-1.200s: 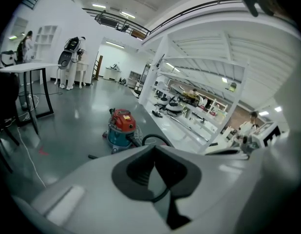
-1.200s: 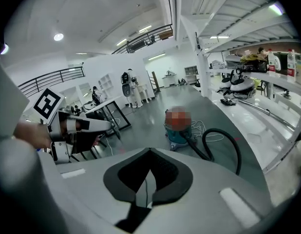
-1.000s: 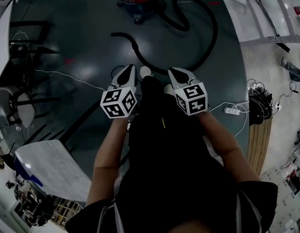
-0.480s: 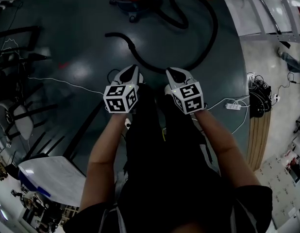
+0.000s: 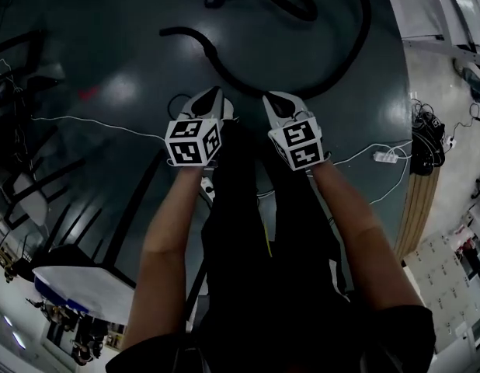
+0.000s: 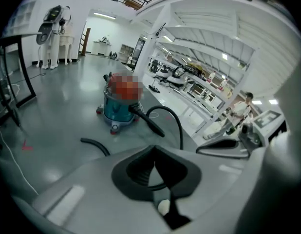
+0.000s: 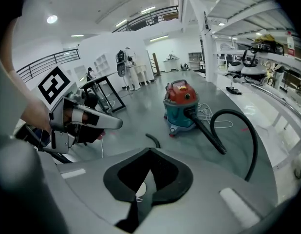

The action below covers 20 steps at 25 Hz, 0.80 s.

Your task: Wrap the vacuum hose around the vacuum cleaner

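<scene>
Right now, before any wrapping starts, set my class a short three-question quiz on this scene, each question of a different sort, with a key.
1. Fill in: the hose lies loose on the ____.
2. The top of the vacuum cleaner is: A red, B yellow, C white.
3. True or false: the left gripper is shut on the hose.
Key: 1 floor; 2 A; 3 false, its jaws are shut on nothing.

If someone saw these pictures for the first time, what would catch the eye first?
The red and teal vacuum cleaner stands on the grey floor ahead, and its long black hose lies in a wide loop beside it. Nearer, the left gripper and right gripper hang side by side, both shut and empty.
</scene>
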Tool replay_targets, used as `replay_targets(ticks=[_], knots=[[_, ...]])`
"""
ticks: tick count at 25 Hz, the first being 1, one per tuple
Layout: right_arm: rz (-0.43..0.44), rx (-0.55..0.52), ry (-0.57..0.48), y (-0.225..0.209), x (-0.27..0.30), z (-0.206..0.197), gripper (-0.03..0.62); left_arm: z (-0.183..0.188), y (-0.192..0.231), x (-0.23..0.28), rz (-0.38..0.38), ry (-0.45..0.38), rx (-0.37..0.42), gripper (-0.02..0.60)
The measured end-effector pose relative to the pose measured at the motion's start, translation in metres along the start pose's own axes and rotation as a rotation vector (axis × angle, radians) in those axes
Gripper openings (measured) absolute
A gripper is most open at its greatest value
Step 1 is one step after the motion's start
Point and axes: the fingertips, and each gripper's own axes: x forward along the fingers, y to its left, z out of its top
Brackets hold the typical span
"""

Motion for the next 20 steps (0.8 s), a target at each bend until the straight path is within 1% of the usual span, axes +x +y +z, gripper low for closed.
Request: replay_targets(ticks=[5,8,13,17,20], knots=[[0.036,-0.015,0.030,0.003,0.058,-0.036,-0.002,-0.042,0.035,0.043,0.018,0.013,-0.033,0.009],[0.038,-0.040,0.056,-0.002,0.094,-0.065,-0.003,-0.066,0.056,0.072,0.034,0.012,-0.049,0.009],[0.055,-0.054,0.094,-0.012,0.143,-0.112,-0.002,-0.108,0.082,0.121,0.020,0.024,-0.071,0.009],[0.065,-0.065,0.115,-0.025,0.179,-0.145,-0.002,-0.142,0.098,0.162,0.004,0.070,-0.044,0.008],[0.066,-0.101,0.138,-0.031,0.206,-0.170,-0.001,-0.167,0.113,0.190,0.033,0.107,-0.012,0.009]])
